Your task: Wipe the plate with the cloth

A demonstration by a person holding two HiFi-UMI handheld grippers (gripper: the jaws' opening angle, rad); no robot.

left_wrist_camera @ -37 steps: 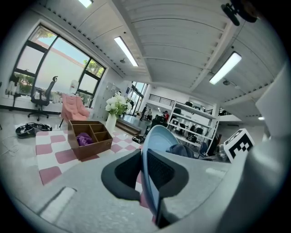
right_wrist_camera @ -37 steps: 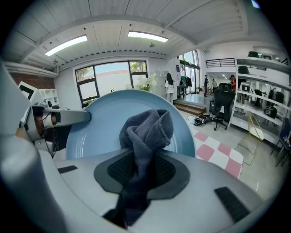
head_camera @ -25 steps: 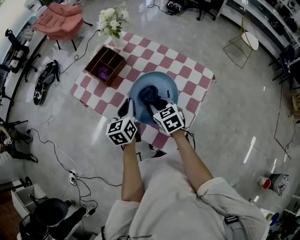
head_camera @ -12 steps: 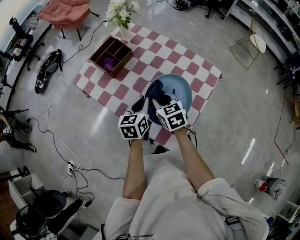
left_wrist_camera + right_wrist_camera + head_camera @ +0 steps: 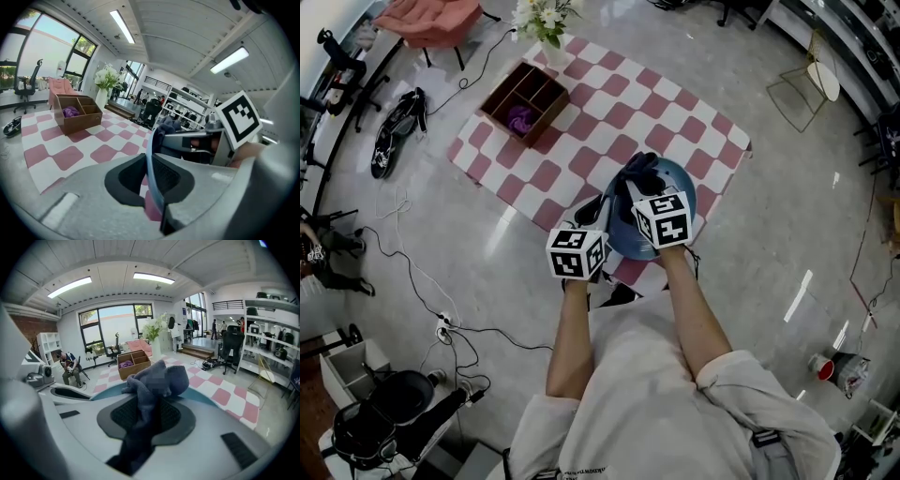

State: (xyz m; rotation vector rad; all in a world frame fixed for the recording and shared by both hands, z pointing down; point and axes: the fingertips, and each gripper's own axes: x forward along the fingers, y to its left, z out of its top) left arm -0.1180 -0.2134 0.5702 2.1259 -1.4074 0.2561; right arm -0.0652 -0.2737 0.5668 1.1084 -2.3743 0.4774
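In the head view, a round blue plate (image 5: 673,192) is held over the near edge of the checked mat (image 5: 581,122). My left gripper (image 5: 596,212) is shut on the plate's left rim. In the left gripper view that rim is a thin blue edge (image 5: 151,154) between the jaws of my left gripper (image 5: 153,174). A dark blue cloth (image 5: 641,172) sits bunched on the plate's far side, and my right gripper (image 5: 632,190) is shut on it. In the right gripper view the cloth (image 5: 152,385) fills my right gripper (image 5: 147,417), with the plate (image 5: 208,398) behind.
A wooden divided box (image 5: 525,101) with something purple in it stands on the mat's far left, near a vase of white flowers (image 5: 546,17). Cables (image 5: 412,291) trail over the floor at left. A pink chair (image 5: 431,19) and a black bag (image 5: 394,131) lie beyond.
Both grippers and the plate have shifted right, towards the mat's near right edge. The cloth has moved from the plate's middle to its far side.
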